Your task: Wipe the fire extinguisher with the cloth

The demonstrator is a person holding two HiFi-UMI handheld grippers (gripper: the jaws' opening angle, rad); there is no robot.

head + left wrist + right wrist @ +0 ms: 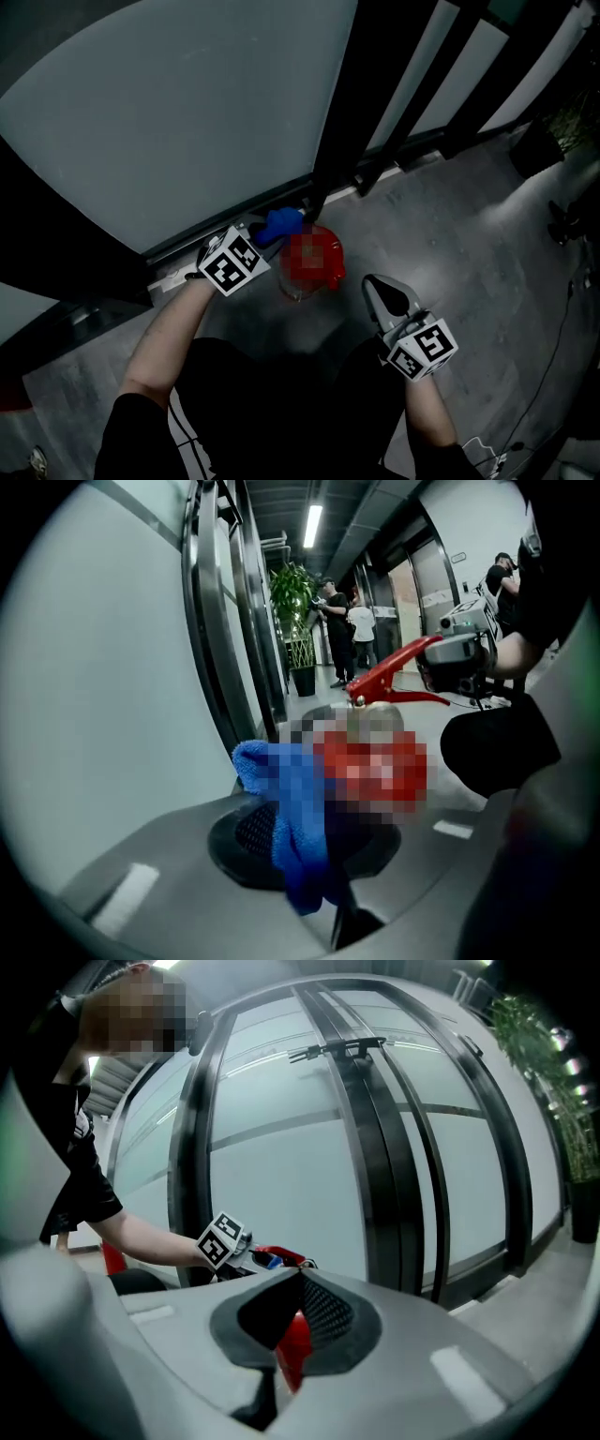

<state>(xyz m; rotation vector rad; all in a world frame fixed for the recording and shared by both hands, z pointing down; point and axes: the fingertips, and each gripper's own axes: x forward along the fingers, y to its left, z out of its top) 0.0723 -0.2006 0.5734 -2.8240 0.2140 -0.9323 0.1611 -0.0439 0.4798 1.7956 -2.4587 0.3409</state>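
The red fire extinguisher (314,264) stands on the grey floor next to the glass wall. Its red handle (392,675) points to the right in the left gripper view, above the body (375,766). My left gripper (267,234) is shut on a blue cloth (279,225), which lies against the extinguisher's top left side. The cloth (291,827) hangs between the jaws. My right gripper (369,280) hovers just right of the extinguisher with its jaws together. A red strip of extinguisher (295,1349) shows in their slit. I cannot tell whether they touch it.
A frosted glass wall (169,103) with dark frames (352,103) runs close behind the extinguisher. A potted plant (298,621) and several people (342,630) stand down the corridor. A cable (553,366) lies on the floor at right. My knees (281,403) are directly below.
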